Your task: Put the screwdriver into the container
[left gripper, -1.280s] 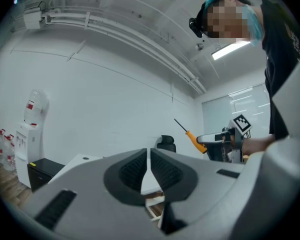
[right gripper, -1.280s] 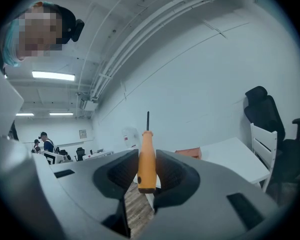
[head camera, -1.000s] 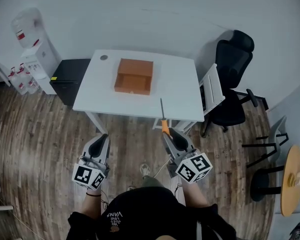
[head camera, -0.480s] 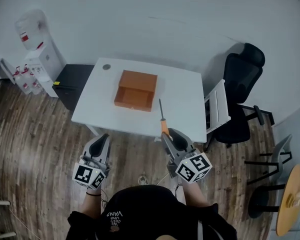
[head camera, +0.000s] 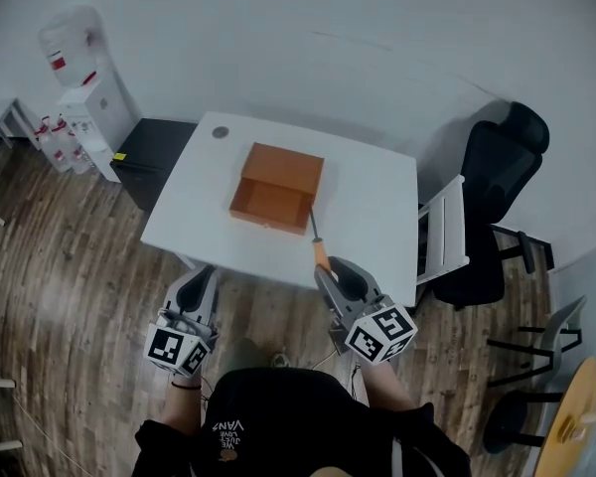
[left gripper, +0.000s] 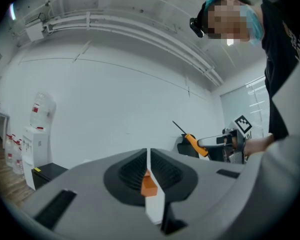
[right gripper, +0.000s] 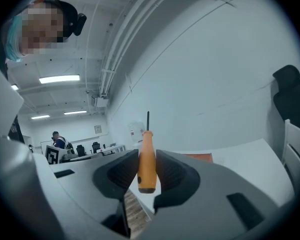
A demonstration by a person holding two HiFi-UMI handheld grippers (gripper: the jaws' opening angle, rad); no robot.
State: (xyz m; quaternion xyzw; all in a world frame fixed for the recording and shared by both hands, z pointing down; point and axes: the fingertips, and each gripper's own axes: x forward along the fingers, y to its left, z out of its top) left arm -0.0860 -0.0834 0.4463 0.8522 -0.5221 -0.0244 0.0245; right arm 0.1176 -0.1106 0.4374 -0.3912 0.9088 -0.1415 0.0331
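The screwdriver [head camera: 319, 248] has an orange handle and a thin dark shaft. My right gripper [head camera: 328, 266] is shut on the handle, and the shaft points forward over the table's near edge, its tip close to the container's front right corner. In the right gripper view the screwdriver [right gripper: 146, 159] stands upright between the pads of the right gripper [right gripper: 146, 170]. The container [head camera: 276, 189], an open orange box, sits mid-table on the white table [head camera: 377, 217]. My left gripper [head camera: 201, 274] hangs over the floor before the table, shut and empty; the left gripper [left gripper: 148, 156] shows only a thin slit.
A black office chair [head camera: 502, 192] and a white folding chair [head camera: 445, 232] stand right of the table. A black cabinet [head camera: 154, 147] and a water dispenser [head camera: 84, 97] are at the left. A small round disc [head camera: 220, 132] lies on the table's far left corner.
The table and container have come closer and lower in the head view as the person moved toward them. The screwdriver tip now reaches the container's corner. Both grippers keep their grip.
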